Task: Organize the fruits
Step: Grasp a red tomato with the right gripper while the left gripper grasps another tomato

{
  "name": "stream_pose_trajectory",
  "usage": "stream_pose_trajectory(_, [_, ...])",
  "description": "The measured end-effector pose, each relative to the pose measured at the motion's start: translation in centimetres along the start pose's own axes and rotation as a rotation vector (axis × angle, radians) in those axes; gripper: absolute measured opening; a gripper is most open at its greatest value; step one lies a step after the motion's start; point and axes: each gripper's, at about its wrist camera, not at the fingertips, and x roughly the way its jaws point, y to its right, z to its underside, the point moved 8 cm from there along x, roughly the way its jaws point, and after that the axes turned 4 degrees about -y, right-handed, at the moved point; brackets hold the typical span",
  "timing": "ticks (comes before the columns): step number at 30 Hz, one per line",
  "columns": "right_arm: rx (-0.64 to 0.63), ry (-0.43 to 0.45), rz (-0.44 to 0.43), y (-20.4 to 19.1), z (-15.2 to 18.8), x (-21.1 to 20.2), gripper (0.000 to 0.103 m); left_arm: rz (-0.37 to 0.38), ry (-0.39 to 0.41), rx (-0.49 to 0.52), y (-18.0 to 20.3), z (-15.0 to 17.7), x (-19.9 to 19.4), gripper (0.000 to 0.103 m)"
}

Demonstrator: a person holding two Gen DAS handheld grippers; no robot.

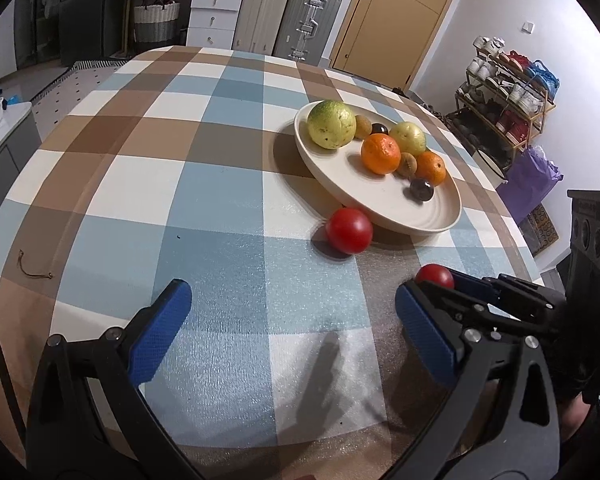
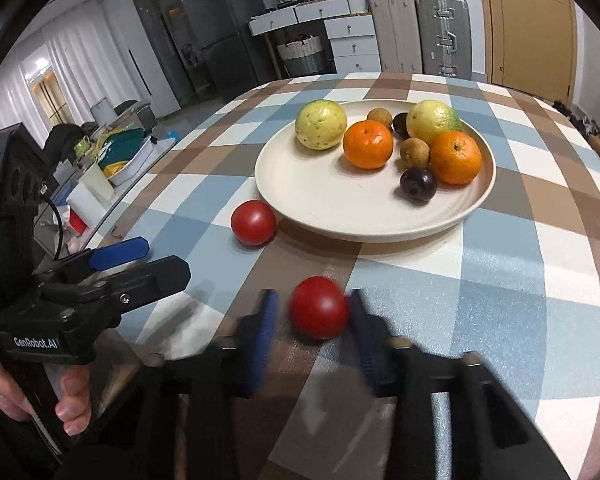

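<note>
A cream plate [image 2: 320, 208] [image 1: 340, 176] on the checked tablecloth holds two green-yellow guavas, two oranges [image 2: 368, 144], small brown fruits and dark plums. One red tomato [image 2: 253, 222] [image 1: 349, 230] lies on the cloth touching the plate's near edge. A second red tomato [image 2: 320, 307] [image 1: 435, 276] sits between the blue pads of my right gripper [image 2: 312, 320]; the right pad touches it, a small gap shows on the left, and the fingers are blurred. My left gripper [image 1: 292, 320] is open wide and empty above the cloth, left of the right gripper.
The table's right edge [image 1: 512, 240] drops to a shoe rack and purple bag. A small brown cord [image 1: 32, 270] lies on the cloth at far left. A counter with dishes [image 2: 112, 160] stands beyond the table's left edge. Suitcases and drawers stand behind.
</note>
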Motion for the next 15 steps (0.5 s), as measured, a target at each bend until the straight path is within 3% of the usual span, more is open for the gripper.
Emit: stream_pose_trajectory(15, [0.068, 0.071, -0.11, 1.1, -0.6, -1.6, 0.028, -0.024, -0.046, 0.016, 0.6, -1.0, 1.6, 0.101])
